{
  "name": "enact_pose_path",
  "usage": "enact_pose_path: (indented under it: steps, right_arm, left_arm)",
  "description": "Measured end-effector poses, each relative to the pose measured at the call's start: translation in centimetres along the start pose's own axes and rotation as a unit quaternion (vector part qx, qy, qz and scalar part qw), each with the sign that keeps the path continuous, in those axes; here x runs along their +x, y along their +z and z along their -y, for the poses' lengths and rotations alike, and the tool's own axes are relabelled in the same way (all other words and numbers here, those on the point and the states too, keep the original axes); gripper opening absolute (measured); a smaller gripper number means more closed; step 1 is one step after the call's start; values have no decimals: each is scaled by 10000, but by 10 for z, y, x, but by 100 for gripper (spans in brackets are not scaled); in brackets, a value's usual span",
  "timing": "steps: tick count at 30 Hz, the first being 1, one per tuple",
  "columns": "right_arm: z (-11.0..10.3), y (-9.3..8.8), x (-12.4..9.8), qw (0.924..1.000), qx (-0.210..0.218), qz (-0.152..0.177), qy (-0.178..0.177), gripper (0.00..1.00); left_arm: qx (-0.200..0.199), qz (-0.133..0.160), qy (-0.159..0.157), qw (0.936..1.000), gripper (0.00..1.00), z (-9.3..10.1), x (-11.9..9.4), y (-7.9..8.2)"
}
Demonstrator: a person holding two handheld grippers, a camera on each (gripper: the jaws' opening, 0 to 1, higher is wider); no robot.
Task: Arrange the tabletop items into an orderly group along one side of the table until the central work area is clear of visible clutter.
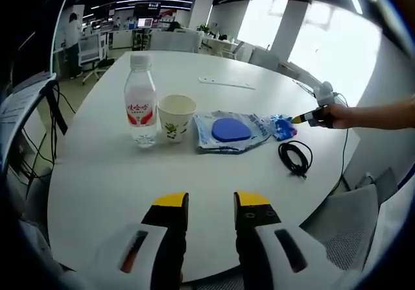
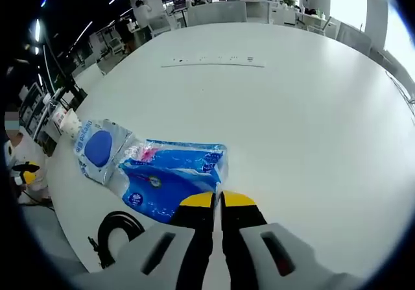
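A clear water bottle with a red label stands on the white table, and a paper cup stands right beside it. To their right lies a clear bag with a blue round item, overlapping a crinkled blue packet. My left gripper hovers open over the near table edge, short of these things. My right gripper is shut on the corner of the blue packet, next to the clear bag. In the left gripper view the right gripper comes in from the right, held by a hand.
A coiled black cable lies near the table edge by the packet, also seen as the cable. A long white strip lies farther out on the table. Office chairs and desks ring the table; a grey chair stands close by.
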State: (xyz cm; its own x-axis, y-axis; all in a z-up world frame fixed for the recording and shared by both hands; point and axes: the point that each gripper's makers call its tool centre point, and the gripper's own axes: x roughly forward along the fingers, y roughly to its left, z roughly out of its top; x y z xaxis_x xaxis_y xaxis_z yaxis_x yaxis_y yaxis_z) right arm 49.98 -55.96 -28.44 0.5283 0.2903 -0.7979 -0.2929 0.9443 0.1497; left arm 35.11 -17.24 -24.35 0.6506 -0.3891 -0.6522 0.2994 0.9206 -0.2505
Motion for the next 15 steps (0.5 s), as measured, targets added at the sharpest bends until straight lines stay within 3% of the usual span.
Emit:
enact_pose_path:
  steps: [15]
  right_arm:
    - [4,-4,0,9996,276,68,-73,0]
  left_arm:
    - [16,7,-5,10000,26,0,0,0]
